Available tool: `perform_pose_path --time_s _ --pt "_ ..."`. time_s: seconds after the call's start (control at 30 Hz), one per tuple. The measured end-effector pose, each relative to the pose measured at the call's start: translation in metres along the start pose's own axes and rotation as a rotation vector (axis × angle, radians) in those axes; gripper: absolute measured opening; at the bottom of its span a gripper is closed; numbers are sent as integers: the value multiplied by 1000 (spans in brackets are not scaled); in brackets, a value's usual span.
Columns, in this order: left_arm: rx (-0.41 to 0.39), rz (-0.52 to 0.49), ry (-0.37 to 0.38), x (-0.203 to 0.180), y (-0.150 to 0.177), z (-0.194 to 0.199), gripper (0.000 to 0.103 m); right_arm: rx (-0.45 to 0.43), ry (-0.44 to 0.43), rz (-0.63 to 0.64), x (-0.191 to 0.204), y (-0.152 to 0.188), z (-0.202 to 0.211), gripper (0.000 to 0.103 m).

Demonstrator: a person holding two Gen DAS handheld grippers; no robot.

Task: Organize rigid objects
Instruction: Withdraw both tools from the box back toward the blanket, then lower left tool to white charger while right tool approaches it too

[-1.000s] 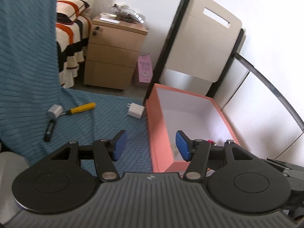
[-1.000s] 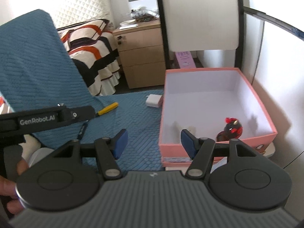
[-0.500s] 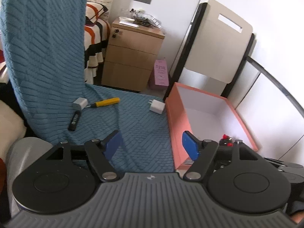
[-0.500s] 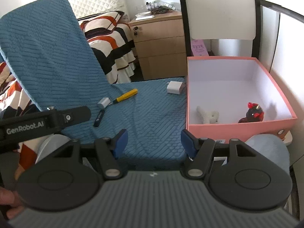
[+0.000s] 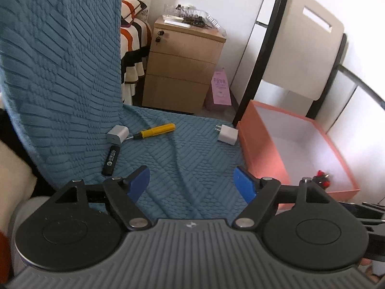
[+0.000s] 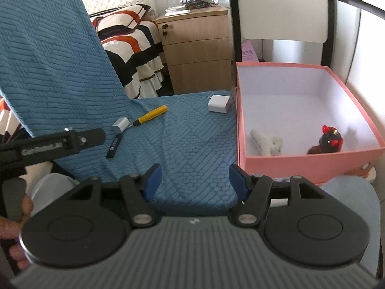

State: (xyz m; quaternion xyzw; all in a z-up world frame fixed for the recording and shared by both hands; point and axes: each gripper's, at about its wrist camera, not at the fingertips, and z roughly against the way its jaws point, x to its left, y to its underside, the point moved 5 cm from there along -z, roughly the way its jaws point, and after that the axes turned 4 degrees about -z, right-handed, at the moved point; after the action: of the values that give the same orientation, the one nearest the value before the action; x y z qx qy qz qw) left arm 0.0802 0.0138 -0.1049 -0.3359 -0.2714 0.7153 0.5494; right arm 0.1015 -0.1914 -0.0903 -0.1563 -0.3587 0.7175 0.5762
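A pink box (image 5: 264,154) (image 6: 312,163) stands at the right of a blue-covered seat (image 5: 182,159) (image 6: 187,149). In it lie a white plush toy (image 6: 266,142) and a dark red figurine (image 6: 328,141) (image 5: 321,181). On the cloth lie a white charger (image 5: 228,134) (image 6: 219,104), a yellow screwdriver (image 5: 156,130) (image 6: 150,115), a grey adapter (image 5: 117,134) (image 6: 120,124) and a black stick (image 5: 110,160) (image 6: 114,147). My left gripper (image 5: 192,185) and right gripper (image 6: 196,180) are open and empty above the seat's front edge.
A wooden drawer cabinet (image 5: 182,65) (image 6: 199,45) with clutter on top stands behind the seat. A striped bed (image 6: 130,45) is left of it. A folded white board (image 5: 298,41) leans on the wall behind the box. The left gripper's body (image 6: 53,144) shows at the left.
Both grippers have pulled back and away from the box toward the seat's front. More of the cloth and its objects is in view. Both stay open.
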Motion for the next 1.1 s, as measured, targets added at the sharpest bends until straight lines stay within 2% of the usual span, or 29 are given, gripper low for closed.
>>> perform_pose_path --time_s 0.13,0.27,0.4,0.57,0.77,1.1 --pt "-6 -32 -30 13 3 -38 81 26 15 7 1 1 -26 64" --pt "-15 -16 -56 28 5 -82 81 57 20 11 1 3 -53 64" --pt "-29 -11 -65 40 2 -116 81 33 37 40 6 -8 -76 64" --pt "-45 -5 -65 52 -5 -139 81 -8 31 58 17 -26 -101 64" --pt "-49 -3 -85 67 -14 -159 81 -8 44 55 24 -35 -135 64" --pt "-13 -32 -142 85 -25 -202 81 -13 73 40 25 -45 -172 64"
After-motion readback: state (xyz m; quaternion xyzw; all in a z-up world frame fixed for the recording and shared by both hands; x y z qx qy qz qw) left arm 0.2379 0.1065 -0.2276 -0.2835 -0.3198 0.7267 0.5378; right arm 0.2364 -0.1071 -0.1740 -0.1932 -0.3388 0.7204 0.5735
